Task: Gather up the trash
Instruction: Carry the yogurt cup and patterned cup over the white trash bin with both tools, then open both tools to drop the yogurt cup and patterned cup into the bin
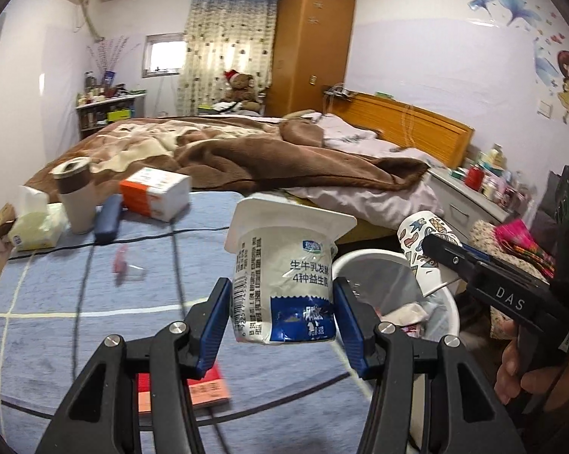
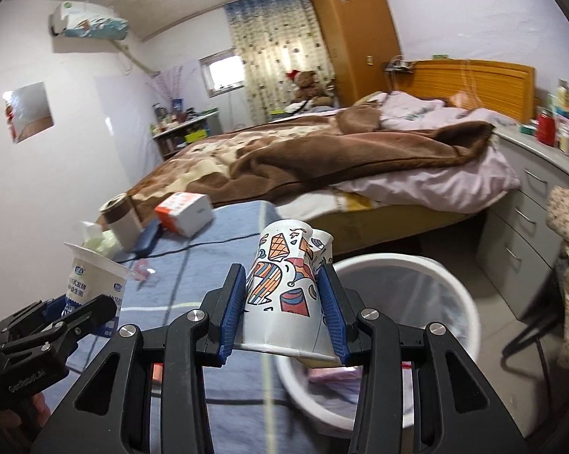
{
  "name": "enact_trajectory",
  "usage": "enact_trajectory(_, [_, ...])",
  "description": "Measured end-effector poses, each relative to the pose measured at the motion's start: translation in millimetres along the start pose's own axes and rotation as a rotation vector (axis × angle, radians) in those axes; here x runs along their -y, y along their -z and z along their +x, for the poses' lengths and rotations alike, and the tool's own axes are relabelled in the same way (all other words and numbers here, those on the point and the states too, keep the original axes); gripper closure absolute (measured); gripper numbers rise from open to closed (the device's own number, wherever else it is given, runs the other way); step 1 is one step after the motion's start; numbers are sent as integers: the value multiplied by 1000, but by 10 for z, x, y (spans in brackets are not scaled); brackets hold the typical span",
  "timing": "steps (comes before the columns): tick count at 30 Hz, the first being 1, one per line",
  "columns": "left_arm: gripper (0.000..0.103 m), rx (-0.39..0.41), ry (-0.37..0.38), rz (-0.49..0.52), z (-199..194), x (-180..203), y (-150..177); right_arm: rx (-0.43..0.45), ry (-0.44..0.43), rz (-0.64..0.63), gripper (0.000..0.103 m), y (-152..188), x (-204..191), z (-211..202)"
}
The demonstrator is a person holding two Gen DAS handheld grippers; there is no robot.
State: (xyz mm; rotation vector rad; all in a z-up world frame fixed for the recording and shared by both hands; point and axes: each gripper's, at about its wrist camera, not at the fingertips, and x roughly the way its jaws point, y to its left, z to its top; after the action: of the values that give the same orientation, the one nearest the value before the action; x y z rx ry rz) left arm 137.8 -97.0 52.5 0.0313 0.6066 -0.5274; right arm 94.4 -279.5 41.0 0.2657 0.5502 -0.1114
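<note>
A bedroom holds a wooden bed [image 1: 409,128] under a rumpled brown blanket [image 1: 246,151], with a tall wardrobe [image 1: 314,45] and patterned curtains [image 1: 227,49] behind it. In front of the bed, a blue checked tablecloth [image 1: 57,302] carries a lidded cup [image 1: 76,196], a tissue pack [image 1: 34,227] and an orange-and-white box [image 1: 155,193].

Just beside the cloth's edge stands a white trash bin [image 2: 454,291] lined with a clear bag. The left gripper [image 1: 282,302] is clenched on a white yogurt cup [image 1: 284,280] with blue printing, upright, near the bin's rim. The right gripper [image 2: 282,302] squeezes a crumpled paper cup [image 2: 284,287] printed with colourful cartoon shapes, held at the bin's near rim.
</note>
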Motion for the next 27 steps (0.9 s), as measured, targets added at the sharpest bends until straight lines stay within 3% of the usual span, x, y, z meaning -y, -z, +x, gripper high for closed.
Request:
enact_trajectory(13, [47, -66, 110, 92, 391, 715, 48, -35, 102, 70, 61, 111, 592, -15])
enact_trajectory(27, [47, -183, 157, 123, 942, 1066, 171, -148, 152, 107, 60, 266, 985, 220])
